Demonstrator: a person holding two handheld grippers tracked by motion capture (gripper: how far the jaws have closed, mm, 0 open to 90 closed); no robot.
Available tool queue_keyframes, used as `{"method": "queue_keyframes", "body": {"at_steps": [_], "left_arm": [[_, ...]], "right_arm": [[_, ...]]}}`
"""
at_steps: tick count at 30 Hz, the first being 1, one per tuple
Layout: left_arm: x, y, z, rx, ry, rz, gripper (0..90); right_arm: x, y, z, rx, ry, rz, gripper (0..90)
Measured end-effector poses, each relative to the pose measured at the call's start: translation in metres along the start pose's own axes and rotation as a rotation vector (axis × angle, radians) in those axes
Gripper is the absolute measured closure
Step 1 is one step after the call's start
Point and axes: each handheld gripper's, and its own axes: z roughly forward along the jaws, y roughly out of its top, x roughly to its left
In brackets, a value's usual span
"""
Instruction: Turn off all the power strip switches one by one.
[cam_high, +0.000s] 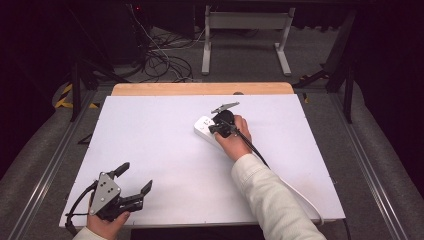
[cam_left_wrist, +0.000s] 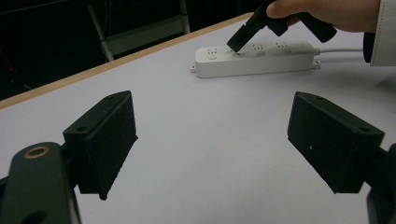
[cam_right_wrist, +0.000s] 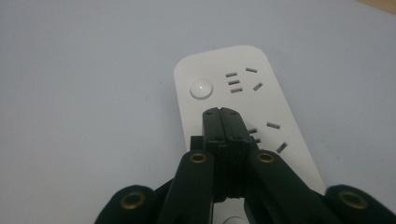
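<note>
I see one table (cam_high: 165, 145) carrying everything. Its top is a flat white board, and a strip of light wood (cam_high: 200, 89) runs along its far edge. Lying directly on the white surface is a white power strip (cam_high: 204, 126), placed right of centre toward the far side. From my left gripper view, the power strip lies flat, with a round button at one end and rows of sockets along its top. Its white cable (cam_high: 305, 200) runs across the table toward the near right corner. The table stands on a grey floor (cam_high: 35, 165).
</note>
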Motion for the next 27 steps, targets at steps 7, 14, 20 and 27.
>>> {"method": "queue_keyframes", "body": {"at_steps": [7, 14, 20, 27], "left_arm": [[0.0, 0.0001, 0.0, 0.0, 0.0, 0.001, 16.1], [-0.0003, 0.0002, -0.0005, 0.0, 0.001, 0.003, 16.1], [-0.0006, 0.0002, -0.0003, -0.001, 0.0, 0.004, 16.1], [-0.0003, 0.0002, -0.0002, 0.0, -0.001, 0.006, 16.1]], "right_arm": [[0.0001, -0.0005, 0.0038, 0.011, -0.003, 0.003, 90.0], [0.0037, -0.0007, 0.0052, 0.016, -0.02, -0.015, 90.0], [0.0046, -0.0009, 0.0058, 0.025, -0.026, -0.03, 90.0], [0.0042, -0.0004, 0.0057, 0.03, -0.024, -0.012, 90.0]]}}
